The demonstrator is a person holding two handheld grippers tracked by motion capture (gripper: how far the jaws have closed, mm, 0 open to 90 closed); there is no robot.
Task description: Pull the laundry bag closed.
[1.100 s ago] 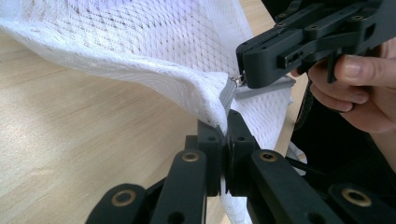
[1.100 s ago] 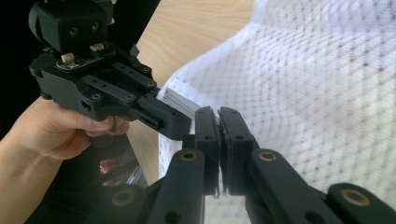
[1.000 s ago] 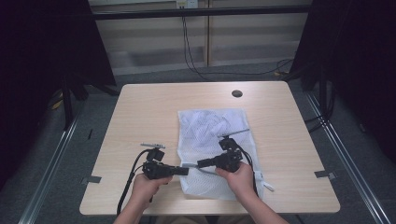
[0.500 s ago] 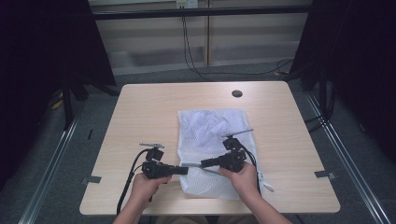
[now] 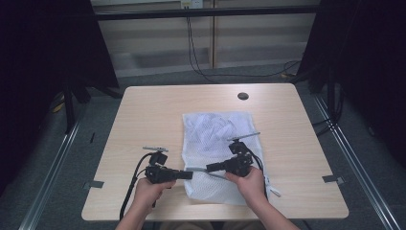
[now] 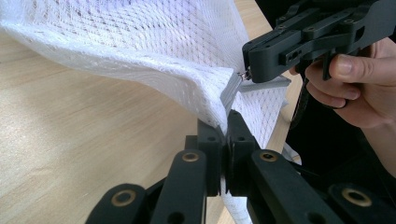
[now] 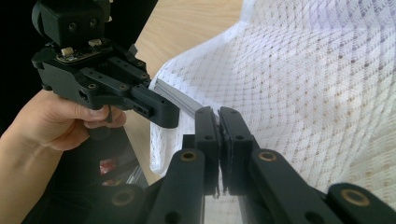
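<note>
Two hand-held grippers, one per hand, both held low and roughly level over the near part of the counter [image 5: 143, 110], tips pointing at each other. Left hand-held gripper [image 5: 187, 175]: carried by the left hand [image 5: 149, 188], jaws pressed together and pinching the near left edge of the mesh bag [image 5: 218, 139]. Right hand-held gripper [image 5: 210, 168]: carried by the right hand [image 5: 249, 183], jaws likewise pressed together on the bag's grey zipper strip [image 6: 232, 88], just beside the left tips.

One white mesh bag, lying flat beyond and under the right hand-held gripper, its near left edge lifted off the counter between the two sets of tips. One dark round fitting [image 5: 243, 96] in the counter, well beyond both. One cable trailing from each hand-held gripper.

High view: whole counter, both forearms, the bag's full outline. Left gripper view: a small metal zipper pull [image 6: 243, 74] at the right tips, fabric bunched between its own jaws. Right gripper view: the strip's layered edge running to the left hand-held gripper.
</note>
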